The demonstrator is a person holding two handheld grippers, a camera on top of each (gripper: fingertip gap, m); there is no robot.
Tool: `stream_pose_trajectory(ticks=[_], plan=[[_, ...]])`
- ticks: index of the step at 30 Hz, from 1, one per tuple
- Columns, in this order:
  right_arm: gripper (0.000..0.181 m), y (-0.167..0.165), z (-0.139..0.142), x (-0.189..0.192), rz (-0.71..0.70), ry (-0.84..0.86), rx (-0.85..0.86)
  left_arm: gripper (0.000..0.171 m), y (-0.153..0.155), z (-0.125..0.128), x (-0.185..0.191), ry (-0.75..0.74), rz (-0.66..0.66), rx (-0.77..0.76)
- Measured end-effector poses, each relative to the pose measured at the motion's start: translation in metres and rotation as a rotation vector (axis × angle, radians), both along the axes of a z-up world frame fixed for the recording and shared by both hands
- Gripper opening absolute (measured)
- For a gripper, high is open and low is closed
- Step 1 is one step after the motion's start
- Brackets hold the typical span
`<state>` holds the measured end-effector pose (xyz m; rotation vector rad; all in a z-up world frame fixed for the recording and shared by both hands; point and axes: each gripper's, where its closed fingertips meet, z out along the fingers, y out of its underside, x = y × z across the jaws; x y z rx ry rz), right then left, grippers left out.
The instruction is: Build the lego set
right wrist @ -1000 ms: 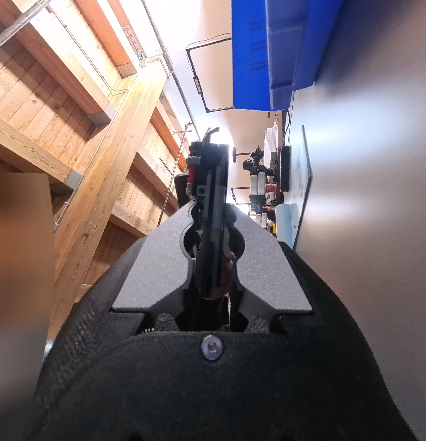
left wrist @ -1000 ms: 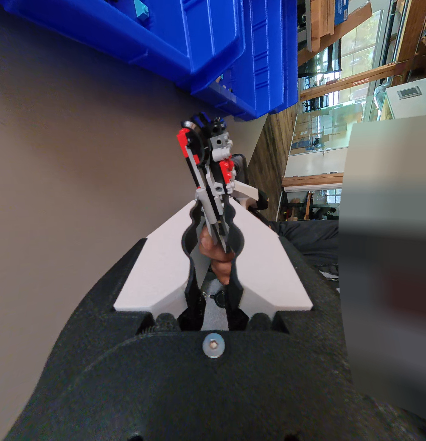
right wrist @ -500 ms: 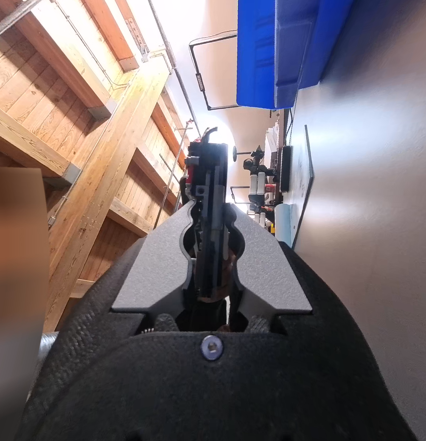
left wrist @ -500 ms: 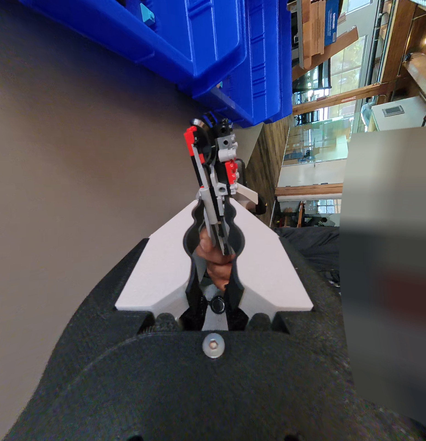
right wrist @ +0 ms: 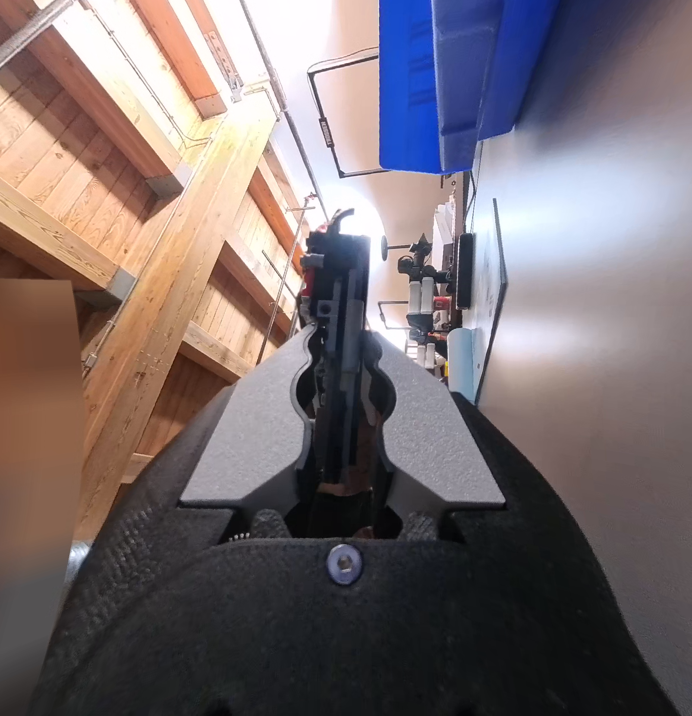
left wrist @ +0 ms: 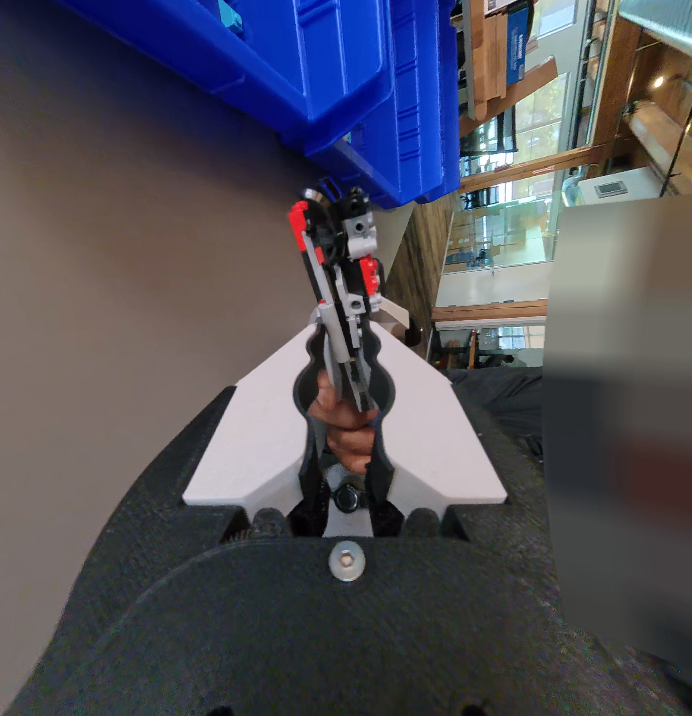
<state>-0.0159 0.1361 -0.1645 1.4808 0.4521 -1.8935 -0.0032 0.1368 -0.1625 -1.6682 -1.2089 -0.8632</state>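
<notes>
Both your left tool (left wrist: 342,348) and right tool (right wrist: 342,348) are clenched on one partly built red, black and grey lego model (left wrist: 336,279), held up off the table (left wrist: 123,271) near the blue bins (left wrist: 336,77); further assembly likely remains.

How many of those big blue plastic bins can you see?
2: the nearer blue bin sits at the upper left of the left wrist view, the second bin right behind it. More may be hidden.

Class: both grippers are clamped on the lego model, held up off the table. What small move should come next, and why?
Probably one gripper should let go and fetch a piece from the blue bins. The left gripper and right gripper both clamp the same lego model, so neither is free to add anything.
</notes>
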Motion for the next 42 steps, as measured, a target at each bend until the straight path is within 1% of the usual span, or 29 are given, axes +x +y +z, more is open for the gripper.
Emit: stream_pose_trajectory(ticks=[2,6,12,19,23,30,38,42], plan=[[0.022,0.000,0.003,0.000,-0.002,0.014,0.000,0.024,0.002,0.001,0.004,-0.003,-0.003,0.024],[0.022,-0.001,0.005,0.001,-0.004,0.035,0.019,0.019,0.001,0.005,0.003,0.004,0.018,0.058],[0.022,-0.001,0.011,0.002,-0.015,0.082,0.051,0.018,0.000,0.009,0.005,0.017,0.028,0.087],[0.022,-0.004,0.016,0.005,-0.014,0.119,0.068,0.018,-0.003,0.012,0.007,0.056,0.025,0.081],[0.022,-0.005,0.015,0.005,-0.007,0.130,0.076,0.018,-0.003,0.013,0.008,0.032,0.025,0.091],[0.022,-0.005,0.022,0.007,-0.005,0.170,0.096,0.022,-0.005,0.019,0.005,0.016,0.054,0.120],[0.023,-0.004,0.027,0.007,-0.020,0.219,0.134,0.018,-0.004,0.026,0.004,0.028,0.105,0.156],[0.023,-0.005,0.028,0.008,-0.020,0.225,0.145,0.018,-0.005,0.025,0.004,0.050,0.112,0.141]])
